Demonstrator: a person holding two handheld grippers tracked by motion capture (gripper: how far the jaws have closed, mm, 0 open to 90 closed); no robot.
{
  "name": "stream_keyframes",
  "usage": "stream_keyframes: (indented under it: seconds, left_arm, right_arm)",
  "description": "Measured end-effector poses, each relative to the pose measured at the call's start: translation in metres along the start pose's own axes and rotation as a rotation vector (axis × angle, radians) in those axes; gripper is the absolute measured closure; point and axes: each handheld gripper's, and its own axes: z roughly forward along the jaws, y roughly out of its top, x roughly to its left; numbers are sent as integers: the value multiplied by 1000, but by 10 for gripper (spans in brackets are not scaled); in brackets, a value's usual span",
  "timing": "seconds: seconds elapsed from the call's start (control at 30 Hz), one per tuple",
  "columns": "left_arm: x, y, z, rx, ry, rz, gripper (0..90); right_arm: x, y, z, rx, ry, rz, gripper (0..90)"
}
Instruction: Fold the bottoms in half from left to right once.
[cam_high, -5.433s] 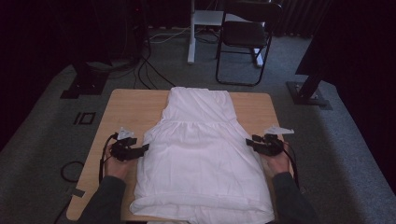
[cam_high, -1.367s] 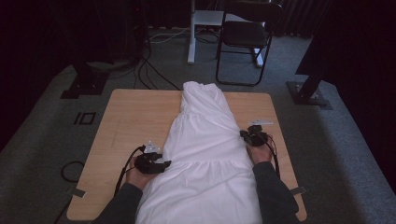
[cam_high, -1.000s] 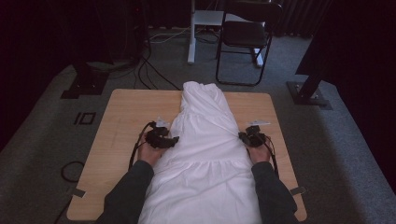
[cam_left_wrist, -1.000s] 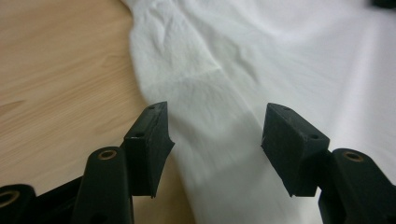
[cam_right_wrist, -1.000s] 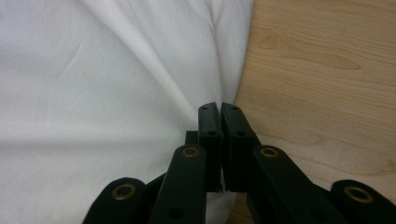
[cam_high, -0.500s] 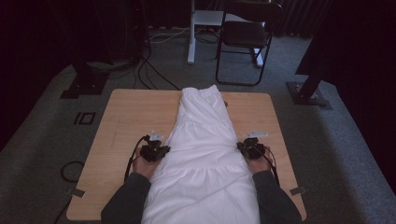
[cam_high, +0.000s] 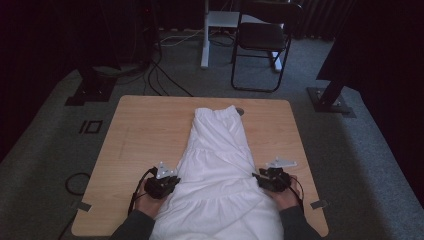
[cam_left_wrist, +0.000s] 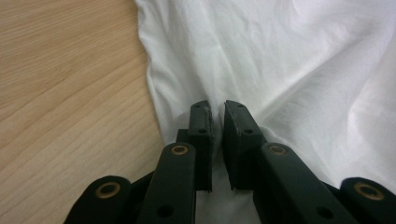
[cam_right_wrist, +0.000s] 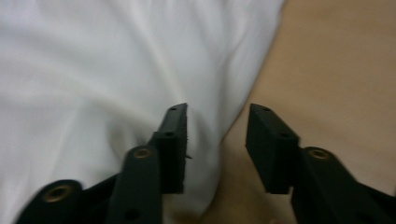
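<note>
A white tiered garment lies lengthwise down the middle of the wooden table, its sides folded in and its gathered band at the far end. My left gripper sits at the garment's left edge. In the left gripper view its jaws have just been opening and stand a narrow slit apart, with a fold of the cloth running into the slit. My right gripper is at the right edge. Its jaws have just been opening and stand wide over the cloth's edge, gripping nothing.
Bare wood flanks the garment on both sides. A small round hole marks the table beside the garment's band. Beyond the table are a black chair, a white post, floor cables and stand bases.
Both hands have slid back along the garment's edges toward the near end of the table. The garment looks narrower than several seconds ago.
</note>
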Motion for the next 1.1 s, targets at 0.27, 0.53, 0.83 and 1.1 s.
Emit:
stream_keyframes:
  seconds: [0.27, 0.53, 0.83, 1.1]
  left_arm:
    - [3, -3, 1, -23, -13, -17, 787]
    - [4, -5, 1, -38, -23, -28, 781]
    - [-1, -5, 1, -33, -15, -10, 788]
    - [-8, -9, -7, -1, -89, -12, 796]
  right_arm:
    - [-14, 76, 42, -59, 60, -22, 554]
    - [-17, 100, 116, 56, 164, 52, 564]
    - [-37, 115, 74, -93, -137, 53, 894]
    - [-44, 79, 111, 19, -62, 84, 875]
